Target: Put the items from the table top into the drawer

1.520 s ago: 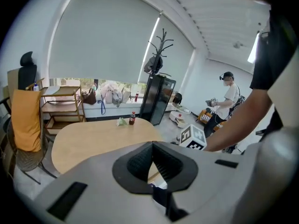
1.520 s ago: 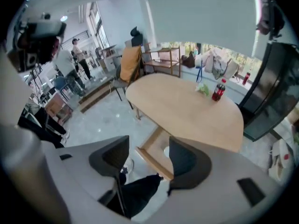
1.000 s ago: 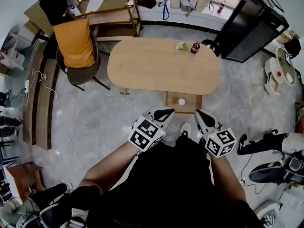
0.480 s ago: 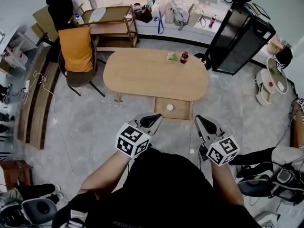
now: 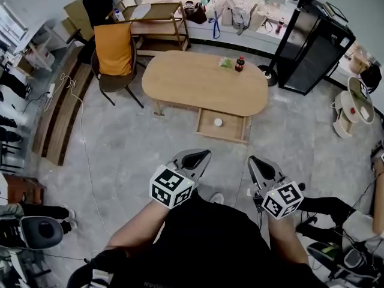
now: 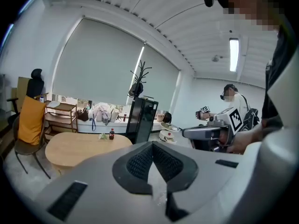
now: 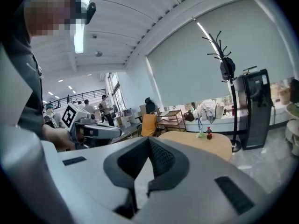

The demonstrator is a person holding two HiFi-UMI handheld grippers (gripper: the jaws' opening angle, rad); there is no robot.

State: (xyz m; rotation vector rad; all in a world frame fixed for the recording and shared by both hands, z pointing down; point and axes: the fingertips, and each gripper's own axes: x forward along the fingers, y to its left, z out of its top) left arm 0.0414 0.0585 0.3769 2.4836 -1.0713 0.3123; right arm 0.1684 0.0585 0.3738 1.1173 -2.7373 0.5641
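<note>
nearest, the person [image 5: 204, 239] stands on the grey floor [image 5: 120, 137] with both claws held out in front. the left gripper [image 5: 202, 155] has its jaws pressed together with nothing between them. the right gripper [image 5: 254, 161] is closed and empty in the same way. both point towards the table and are well short of it.

past them the drawer [image 5: 207, 126] stands pulled out from the near edge of the oval wooden table [image 5: 192, 86], and a small white round item [image 5: 218, 122] lies inside it. on the far right part of the tabletop stands a dark bottle with a red cap [image 5: 239, 63]. just beside it, on its left, is a small green and white bundle [image 5: 225, 62].

left of the table is a chair draped in orange cloth [image 5: 113, 50]. behind the table is a wooden shelf cart [image 5: 157, 23], and off to the right a tall black cabinet [image 5: 312, 41].
</note>
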